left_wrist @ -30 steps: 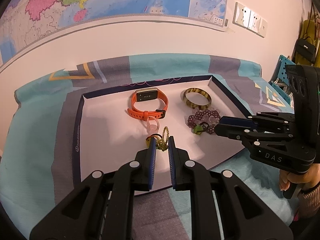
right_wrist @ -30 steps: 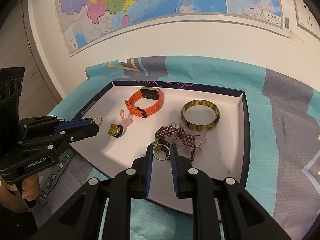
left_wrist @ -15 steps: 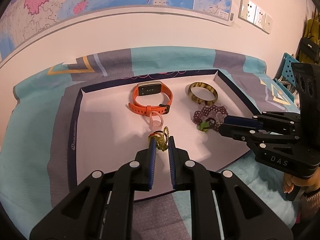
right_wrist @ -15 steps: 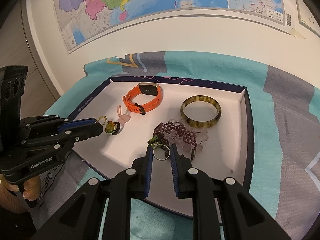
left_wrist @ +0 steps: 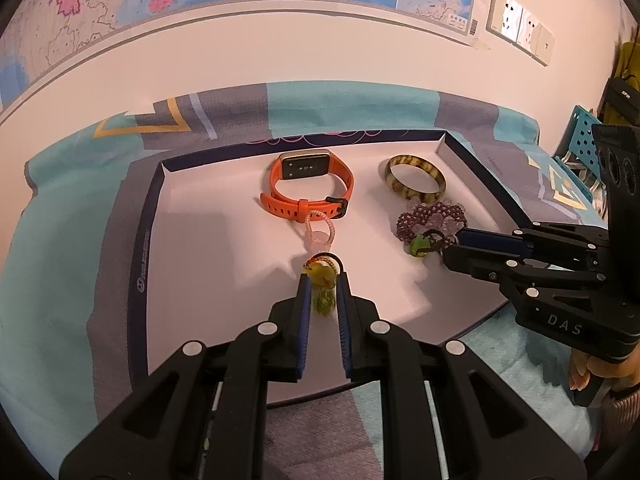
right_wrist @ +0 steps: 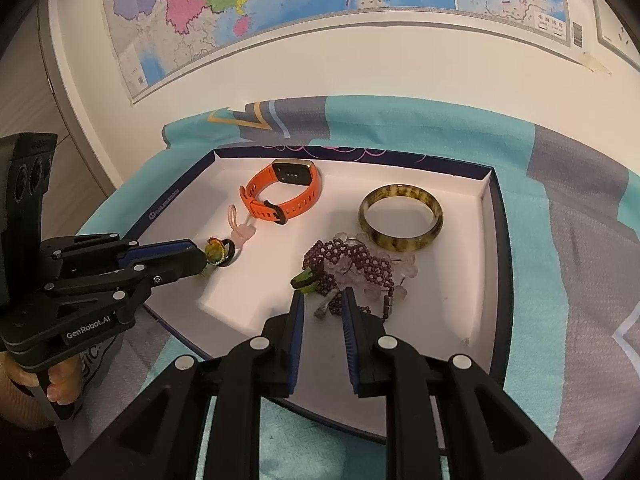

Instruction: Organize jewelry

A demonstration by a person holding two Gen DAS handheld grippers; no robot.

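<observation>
A wall map (right_wrist: 320,0) hangs above the patterned cloth (right_wrist: 560,240), where a shallow white tray (left_wrist: 192,248) holds the jewelry. Toward its back wall sit an orange watch (left_wrist: 306,196) and a mottled bangle (right_wrist: 401,222), the bangle touching a purple beaded bracelet (right_wrist: 352,260) (partly hidden behind the right gripper). The tray's left half is bare floor. The left gripper (left_wrist: 323,280) pinches a yellow-green ring (left_wrist: 322,276) over the middle. The right gripper (right_wrist: 323,298) clasps a green-stoned ring (right_wrist: 306,280); its band is hard to make out.
</observation>
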